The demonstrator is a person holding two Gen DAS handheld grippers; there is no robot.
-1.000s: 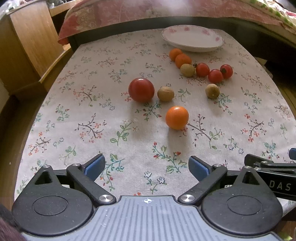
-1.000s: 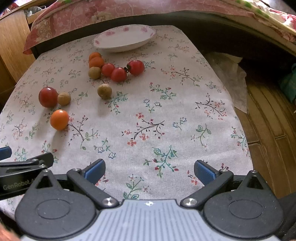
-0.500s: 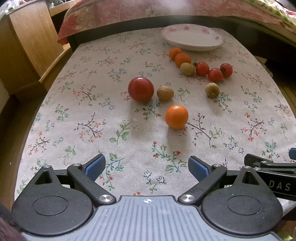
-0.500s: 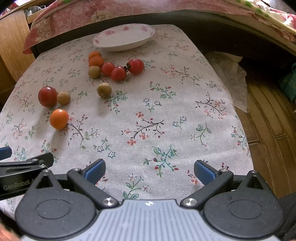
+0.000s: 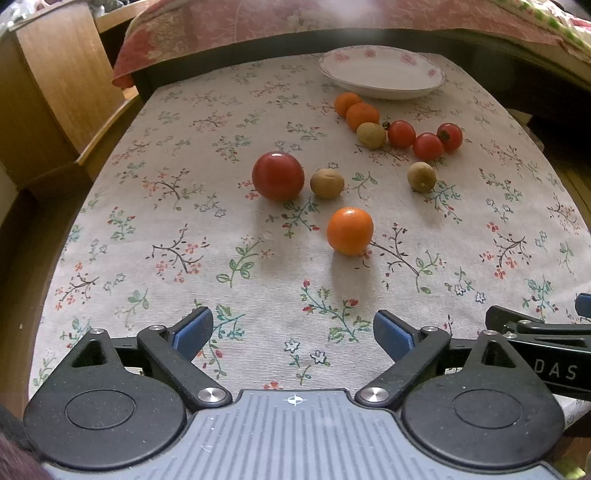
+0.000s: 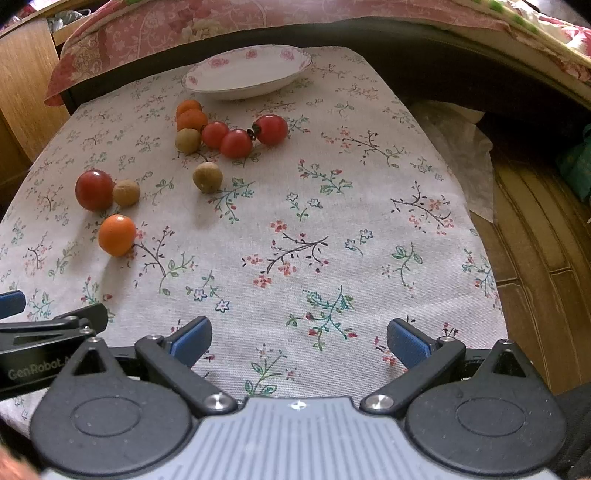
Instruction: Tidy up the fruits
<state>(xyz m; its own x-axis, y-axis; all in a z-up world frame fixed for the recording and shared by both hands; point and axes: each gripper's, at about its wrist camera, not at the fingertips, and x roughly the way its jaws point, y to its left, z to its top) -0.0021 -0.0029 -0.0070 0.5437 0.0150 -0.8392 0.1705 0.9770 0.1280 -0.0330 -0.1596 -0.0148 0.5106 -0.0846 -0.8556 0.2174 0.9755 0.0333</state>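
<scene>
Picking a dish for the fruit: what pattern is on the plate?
White plate with pink flowers around the rim, clearest in the right wrist view.

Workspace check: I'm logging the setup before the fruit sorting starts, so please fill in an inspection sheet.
Surface: floral tablecloth covering the table.
Job's things: empty plate at the far edge; large red tomato, nearest orange fruit, three cherry tomatoes, two small orange fruits and three brown longan-like fruits all loose on the cloth.
Clutter: nothing seen.
Grippers: left gripper and right gripper both open, empty, over the near edge.
Cables: nothing seen.
Surroundings: wooden cabinet, bedspread, wood floor.
</scene>
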